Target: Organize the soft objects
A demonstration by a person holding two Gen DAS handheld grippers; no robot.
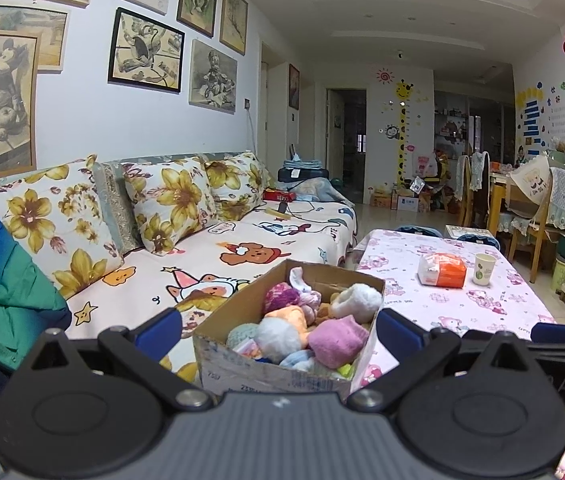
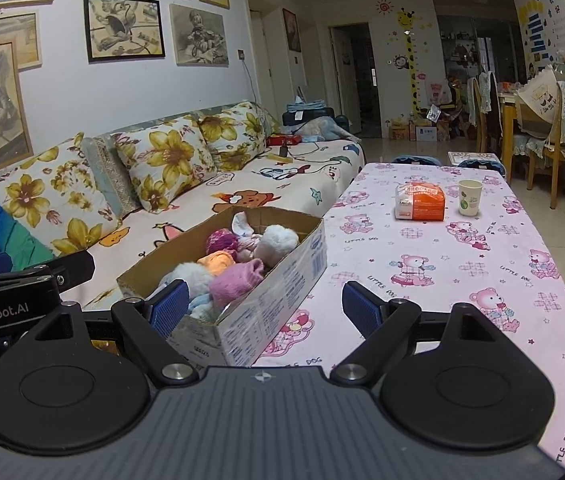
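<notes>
At the near left corner of the bench (image 2: 422,240), beside the sofa (image 2: 242,184), your cardboard box (image 2: 282,280) sits with its long side running away from you. It is filled with soft balled items: a pink sock (image 2: 236,280), an orange one (image 2: 216,260), a white fluffy one (image 2: 278,240) and a magenta knit ball (image 2: 220,240). Your left gripper (image 1: 278,330) has its fingers apart, one on each side of the box's near end, holding nothing. Your right gripper (image 2: 264,306) also has its fingers apart, straddling the box's near right corner, empty. Farther along the bench stand a tissue pack (image 2: 420,202) and a paper cup (image 2: 469,197), near each other.
</notes>
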